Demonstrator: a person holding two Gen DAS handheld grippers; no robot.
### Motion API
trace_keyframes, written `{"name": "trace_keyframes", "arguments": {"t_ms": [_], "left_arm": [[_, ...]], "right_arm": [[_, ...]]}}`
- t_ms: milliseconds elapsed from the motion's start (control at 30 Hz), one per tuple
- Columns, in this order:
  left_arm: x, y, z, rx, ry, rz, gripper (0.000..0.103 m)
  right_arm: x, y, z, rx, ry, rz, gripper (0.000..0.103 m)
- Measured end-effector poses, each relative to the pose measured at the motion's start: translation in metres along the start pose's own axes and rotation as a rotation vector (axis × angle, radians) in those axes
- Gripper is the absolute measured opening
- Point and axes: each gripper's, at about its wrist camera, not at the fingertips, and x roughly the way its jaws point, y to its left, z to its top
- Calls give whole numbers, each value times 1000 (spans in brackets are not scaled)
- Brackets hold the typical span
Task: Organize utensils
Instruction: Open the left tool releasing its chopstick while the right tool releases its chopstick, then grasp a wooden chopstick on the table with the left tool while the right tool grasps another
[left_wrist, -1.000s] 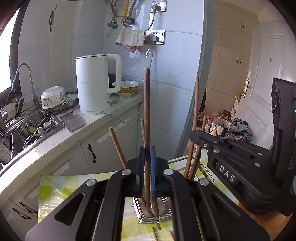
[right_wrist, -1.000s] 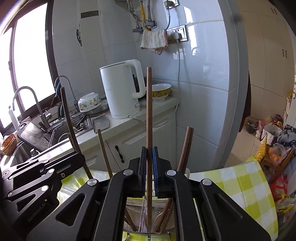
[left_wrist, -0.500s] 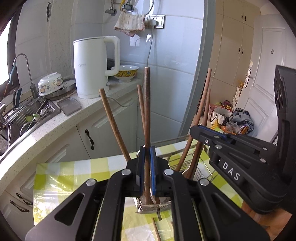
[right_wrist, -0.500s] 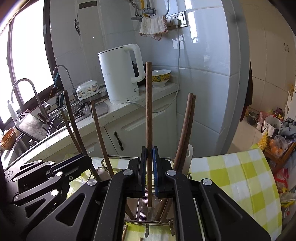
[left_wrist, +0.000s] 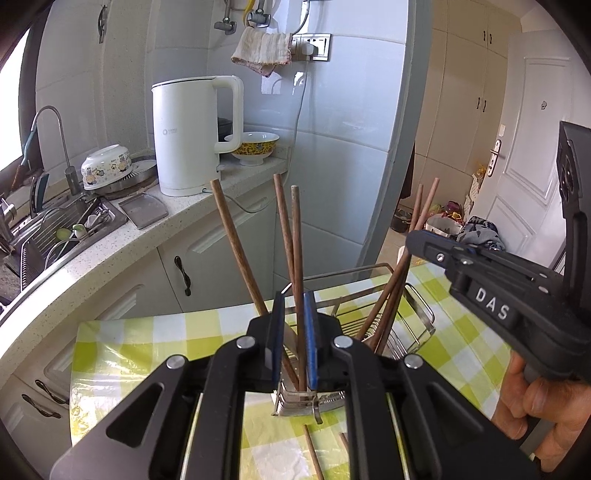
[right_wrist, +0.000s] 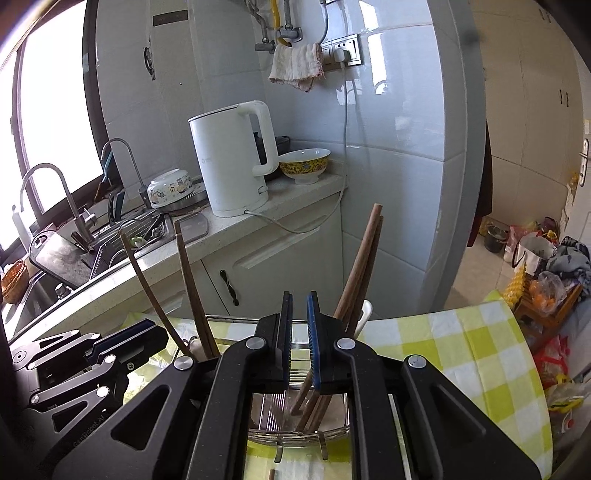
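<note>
My right claw (right_wrist: 298, 341), clamped on a brown wooden chopstick half a second ago, now stands parted and empty; that stick has dropped into the wire utensil rack (right_wrist: 295, 430). My left claw (left_wrist: 294, 341) is slack around another chopstick (left_wrist: 296, 266), already in the rack (left_wrist: 417, 325). Deposit complete. Rack compartments are hidden behind my fingers; loose sticks (left_wrist: 312, 458) are cut off below.

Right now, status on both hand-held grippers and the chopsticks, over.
Left hand-held gripper open, chopstick loose between pads. Right hand-held gripper open, empty. Chopsticks standing in wire rack; two chopsticks on tablecloth.
</note>
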Motion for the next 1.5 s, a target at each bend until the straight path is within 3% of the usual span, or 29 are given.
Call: {"name": "trace_keyframes", "arguments": {"t_ms": [133, 267, 333, 400, 500, 767, 900, 1100, 1433, 1500], "left_arm": [[-14, 1, -6, -9, -10, -2, 11], [-32, 5, -21, -27, -13, -3, 12], [-39, 5, -34, -34, -4, -9, 15], [-44, 6, -51, -44, 15, -8, 19], [-44, 4, -83, -58, 59, -13, 22], [-19, -7, -178, -98, 229, -26, 22], [-6, -16, -203, -74, 271, -43, 22], [14, -28, -208, -31, 303, -17, 22], [35, -39, -207, 25, 333, 30, 22], [35, -42, -207, 47, 330, 45, 18]], "right_arm": [[-18, -9, -3, 6, -24, -22, 14], [-41, -20, -18, 7, -49, -51, 38], [-50, -25, -31, 9, -47, -67, 43], [-56, -28, -50, -1, -20, -66, 56], [-62, -32, -86, 2, 19, -69, 61], [-67, -53, -197, 60, 183, -83, 64], [-76, -64, -230, 67, 227, -104, 65], [-83, -70, -251, 59, 255, -114, 70], [-86, -68, -252, 46, 265, -96, 73], [-85, -65, -251, 41, 268, -91, 73]]}}
